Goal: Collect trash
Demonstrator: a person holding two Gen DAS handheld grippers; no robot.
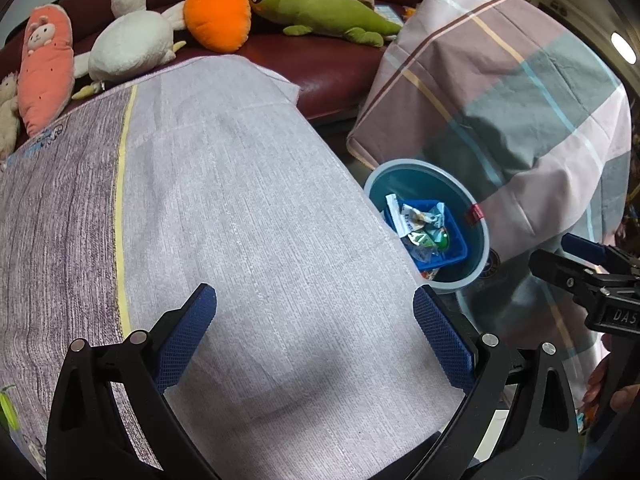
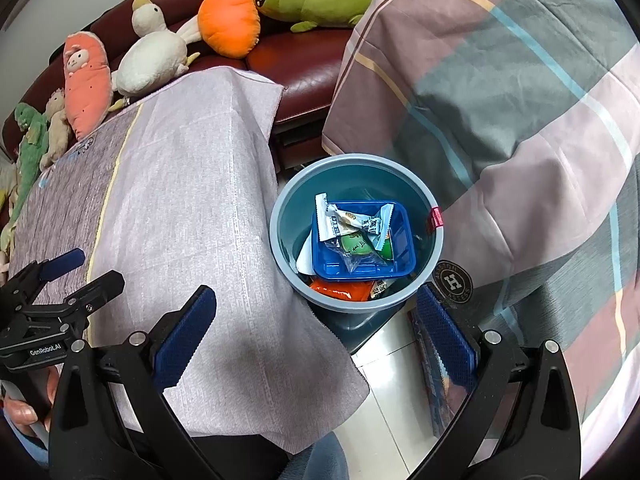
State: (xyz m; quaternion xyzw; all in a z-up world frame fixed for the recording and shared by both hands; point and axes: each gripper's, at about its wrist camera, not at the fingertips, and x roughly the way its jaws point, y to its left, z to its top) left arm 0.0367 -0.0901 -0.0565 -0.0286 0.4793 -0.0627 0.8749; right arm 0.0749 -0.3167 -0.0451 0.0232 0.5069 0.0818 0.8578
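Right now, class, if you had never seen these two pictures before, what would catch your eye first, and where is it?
The round blue-grey bin on the floor between the cloth-covered table and the plaid bedding, holding a blue tray heaped with snack wrappers. Next, the bright orange carrot plush and green lizard plush on the dark red sofa behind. Both grippers, left and right, hang open and empty.

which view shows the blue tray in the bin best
The right wrist view. It looks almost straight down into the bin, so the whole blue tray shows, wrappers on top. In the left wrist view the tray is smaller, far right, partly cut off by the cloth.
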